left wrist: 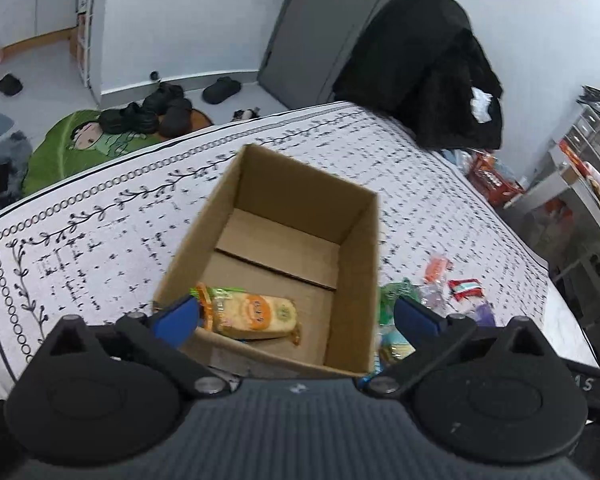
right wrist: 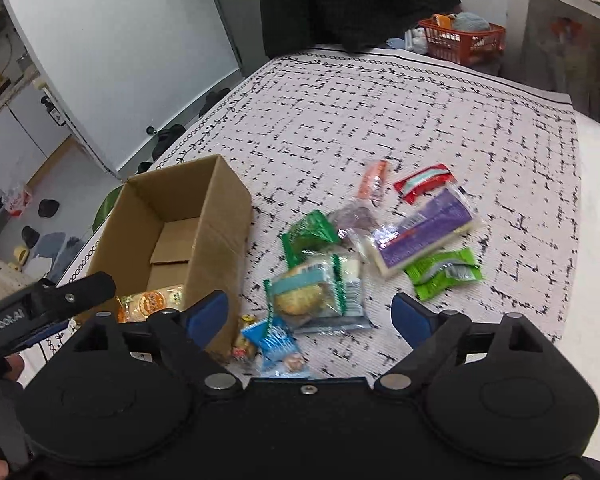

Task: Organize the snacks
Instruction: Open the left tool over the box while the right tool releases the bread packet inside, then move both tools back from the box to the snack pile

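Note:
An open cardboard box [left wrist: 364, 248] stands on the patterned tablecloth; it also shows in the right wrist view [right wrist: 216, 236]. One orange-and-yellow snack pack [left wrist: 256, 314] lies on the box floor at the near end, also seen from the right [right wrist: 152, 302]. My left gripper [left wrist: 296, 316] is open and empty, hovering over the box's near edge. My right gripper [right wrist: 310, 314] is open and empty above a pile of snacks right of the box: a teal cookie pack [right wrist: 312, 294], a blue pack [right wrist: 278, 344], a purple pack [right wrist: 424, 236], green packs [right wrist: 444, 272] and a red one [right wrist: 424, 182].
A black coat [left wrist: 432, 68] hangs at the table's far end. An orange basket [right wrist: 464, 38] stands beyond the table. Shoes and a green mat [left wrist: 88, 140] lie on the floor to the left. Shelves with goods [left wrist: 592, 152] stand at the right.

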`<state>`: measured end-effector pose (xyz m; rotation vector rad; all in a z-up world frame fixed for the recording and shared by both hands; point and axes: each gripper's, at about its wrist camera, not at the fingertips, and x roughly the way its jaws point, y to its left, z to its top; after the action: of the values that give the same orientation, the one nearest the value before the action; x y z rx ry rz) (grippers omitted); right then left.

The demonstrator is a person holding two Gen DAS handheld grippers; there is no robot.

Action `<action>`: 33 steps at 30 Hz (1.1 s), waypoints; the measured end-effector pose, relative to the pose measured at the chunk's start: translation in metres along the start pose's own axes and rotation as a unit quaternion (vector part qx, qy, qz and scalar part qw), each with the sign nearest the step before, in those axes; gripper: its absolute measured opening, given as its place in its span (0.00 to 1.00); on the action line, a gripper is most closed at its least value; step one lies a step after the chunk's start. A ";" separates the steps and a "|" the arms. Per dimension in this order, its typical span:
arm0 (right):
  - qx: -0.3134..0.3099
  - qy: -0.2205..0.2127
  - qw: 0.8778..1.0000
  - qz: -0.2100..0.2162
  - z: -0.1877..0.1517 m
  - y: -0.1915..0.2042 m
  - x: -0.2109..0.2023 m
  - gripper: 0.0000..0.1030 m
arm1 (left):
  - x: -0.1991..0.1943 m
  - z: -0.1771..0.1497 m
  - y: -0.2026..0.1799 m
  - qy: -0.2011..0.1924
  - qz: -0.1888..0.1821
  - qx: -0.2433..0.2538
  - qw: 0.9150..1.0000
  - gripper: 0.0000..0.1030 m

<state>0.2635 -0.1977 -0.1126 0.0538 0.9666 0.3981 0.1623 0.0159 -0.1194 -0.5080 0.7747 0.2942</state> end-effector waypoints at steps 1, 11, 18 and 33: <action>0.003 -0.001 1.000 -0.001 -0.001 -0.003 0.000 0.86 | -0.002 -0.001 -0.003 -0.001 -0.002 0.003 1.000 1.00; 0.037 -0.016 0.999 0.000 -0.010 -0.042 -0.009 0.86 | -0.004 -0.017 -0.032 0.017 0.000 0.031 0.999 1.00; 0.076 -0.018 0.997 -0.001 -0.019 -0.070 -0.008 0.82 | -0.008 -0.032 -0.048 0.015 0.020 0.038 0.999 1.00; 0.151 -0.010 0.988 0.045 -0.031 -0.109 0.010 0.59 | 0.013 -0.062 -0.073 0.043 0.012 0.043 0.998 0.80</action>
<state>0.2767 -0.2997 -0.1624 0.3763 1.0009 0.3304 0.1659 -0.0778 -0.1423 -0.4317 0.8737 0.2613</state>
